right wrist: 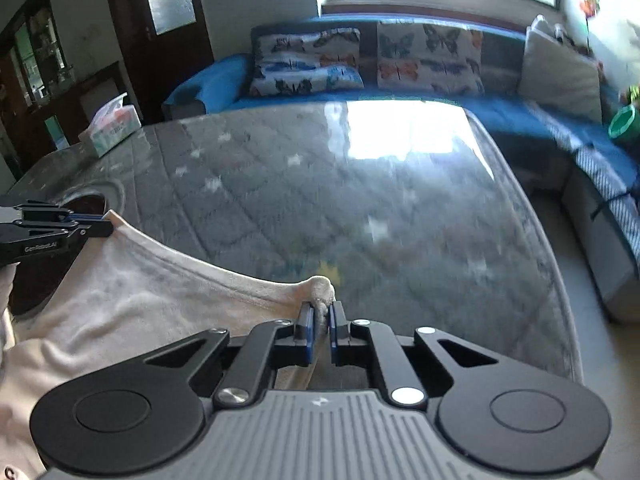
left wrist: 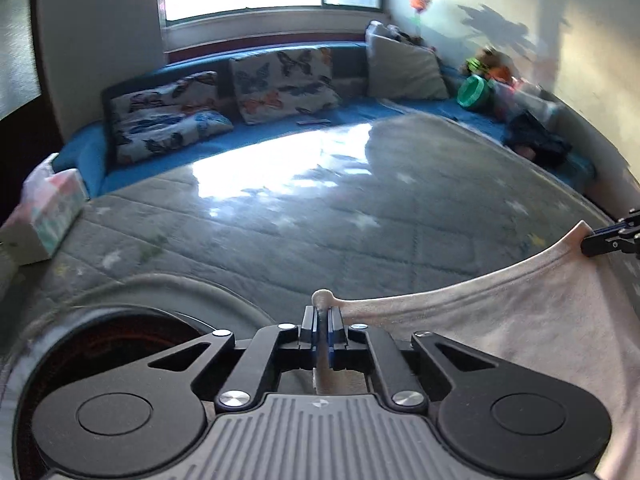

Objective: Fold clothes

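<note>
Two grippers, left [left wrist: 322,314] and right [right wrist: 320,312], one marked "GenRobot.AI", jaws clenched on pinkish garment [left wrist: 520,328].

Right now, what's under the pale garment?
The pale garment hangs from the left gripper and right gripper over the grey quilted table cover. Anything beneath the cloth is hidden.
</note>
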